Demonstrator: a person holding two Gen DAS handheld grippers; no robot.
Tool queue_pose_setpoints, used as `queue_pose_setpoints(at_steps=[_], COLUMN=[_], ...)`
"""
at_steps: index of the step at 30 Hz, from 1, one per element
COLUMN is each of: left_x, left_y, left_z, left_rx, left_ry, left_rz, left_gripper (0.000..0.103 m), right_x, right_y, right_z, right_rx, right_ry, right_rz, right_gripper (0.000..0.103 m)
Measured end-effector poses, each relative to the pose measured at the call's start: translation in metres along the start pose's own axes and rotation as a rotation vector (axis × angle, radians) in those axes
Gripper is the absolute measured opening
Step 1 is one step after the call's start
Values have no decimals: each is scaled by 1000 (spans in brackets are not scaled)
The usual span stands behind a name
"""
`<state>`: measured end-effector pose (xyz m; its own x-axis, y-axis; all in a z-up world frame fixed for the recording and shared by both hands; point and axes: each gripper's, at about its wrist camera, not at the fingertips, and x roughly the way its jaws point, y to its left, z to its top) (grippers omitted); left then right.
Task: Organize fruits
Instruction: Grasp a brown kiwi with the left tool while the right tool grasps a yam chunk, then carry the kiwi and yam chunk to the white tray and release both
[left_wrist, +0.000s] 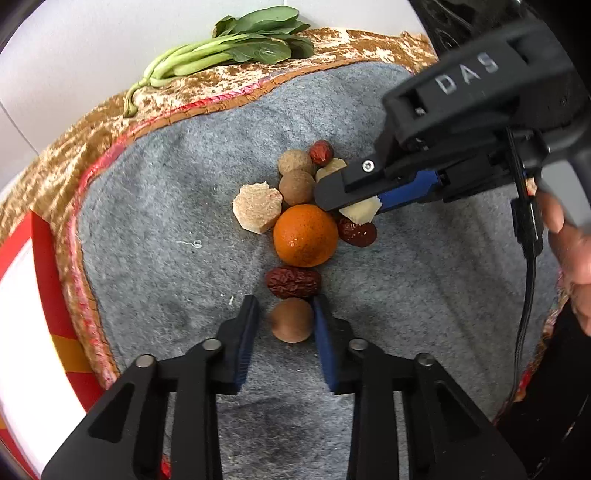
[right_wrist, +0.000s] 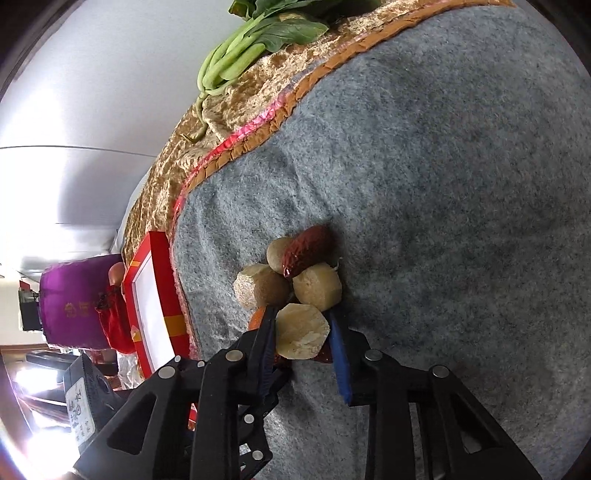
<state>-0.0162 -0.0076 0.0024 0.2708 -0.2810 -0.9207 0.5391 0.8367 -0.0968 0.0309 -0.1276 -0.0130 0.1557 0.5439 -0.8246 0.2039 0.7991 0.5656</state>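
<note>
A cluster of fruit lies on a grey felt mat (left_wrist: 166, 206): an orange (left_wrist: 306, 235), several red dates (left_wrist: 293, 282), brown longans (left_wrist: 296, 187) and pale cut chunks (left_wrist: 257, 207). My left gripper (left_wrist: 284, 308) has its fingers on either side of a brown longan (left_wrist: 291, 319), touching or nearly touching it, on the mat. My right gripper (right_wrist: 301, 325) is shut on a pale cut chunk (right_wrist: 302, 331), at the right side of the pile; it also shows in the left wrist view (left_wrist: 360, 206).
Leafy greens (left_wrist: 229, 48) lie on the gold patterned cloth (left_wrist: 74, 147) at the back. A red and white box (left_wrist: 22, 314) stands at the left edge. A purple bag (right_wrist: 74, 302) sits beyond it.
</note>
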Motion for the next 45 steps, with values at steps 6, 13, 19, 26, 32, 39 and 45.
queue_pose_setpoints(at_steps=[6, 13, 19, 26, 32, 39, 45], left_x=[-8, -56, -109, -141, -134, -121, -125], left_y=[0, 17, 55, 120, 142, 151, 147], left_z=[-7, -38, -76, -132, -161, -153, -144], left_rx=[4, -38, -130, -313, -371, -399, -379], left_ry=[-14, -84, -146, -141, -76, -40, -75], left_rz=[-11, 14, 135, 315, 401, 473, 528], left_gripper=[21, 21, 21, 21, 22, 24, 49], right_x=[-11, -11, 21, 63, 95, 104, 87], right_y=[2, 35, 92, 150, 174, 182, 178], right_z=[-4, -19, -44, -88, -117, -133, -124], right_rx=[5, -92, -244, -405, -458, -500, -482], right_ry=[-22, -32, 27, 97, 161, 167, 154], right_rz=[42, 111, 199, 265, 262, 220, 279], right_gripper=[27, 27, 27, 27, 27, 31, 36])
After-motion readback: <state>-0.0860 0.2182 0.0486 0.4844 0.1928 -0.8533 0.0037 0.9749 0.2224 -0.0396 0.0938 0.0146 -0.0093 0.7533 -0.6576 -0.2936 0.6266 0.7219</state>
